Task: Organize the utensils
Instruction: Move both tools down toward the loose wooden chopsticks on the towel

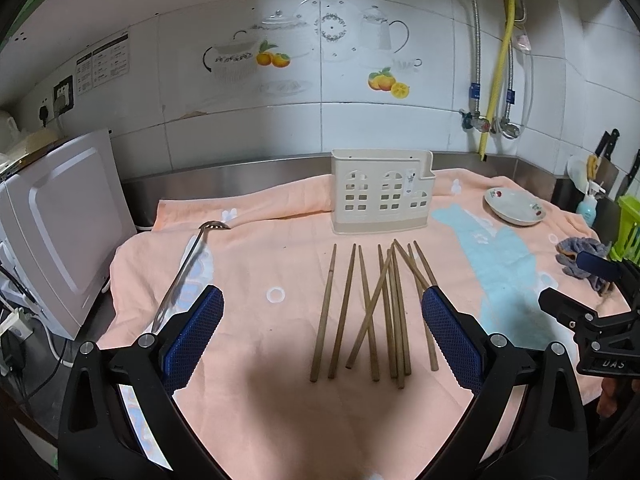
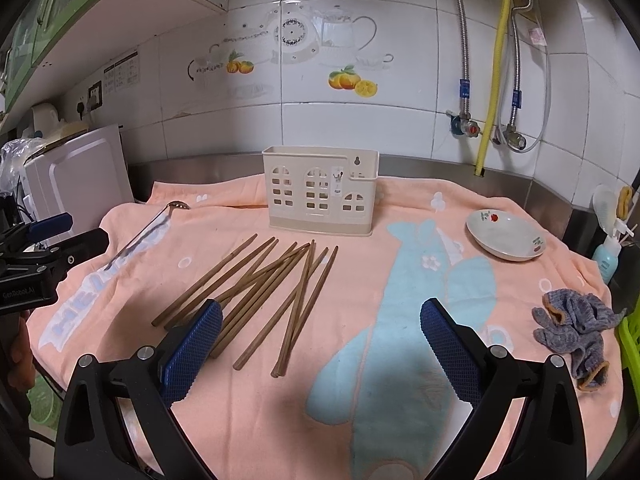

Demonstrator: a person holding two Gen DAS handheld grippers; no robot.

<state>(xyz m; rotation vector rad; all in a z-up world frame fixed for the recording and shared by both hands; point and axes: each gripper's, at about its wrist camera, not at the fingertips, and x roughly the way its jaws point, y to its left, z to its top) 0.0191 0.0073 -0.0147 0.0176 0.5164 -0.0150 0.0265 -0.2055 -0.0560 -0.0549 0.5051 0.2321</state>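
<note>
The wooden chopsticks lie loose on the peach towel, fanned and partly crossed, their long axes running near to far toward the cream utensil holder standing at the far side. The left gripper hangs over them with jaws spread wide and empty, the bundle directly between its fingers. The right gripper, likewise wide and empty, sits to their right, so the left looks nearer. A slotted spoon lies far left, also pointing near to far.
</note>
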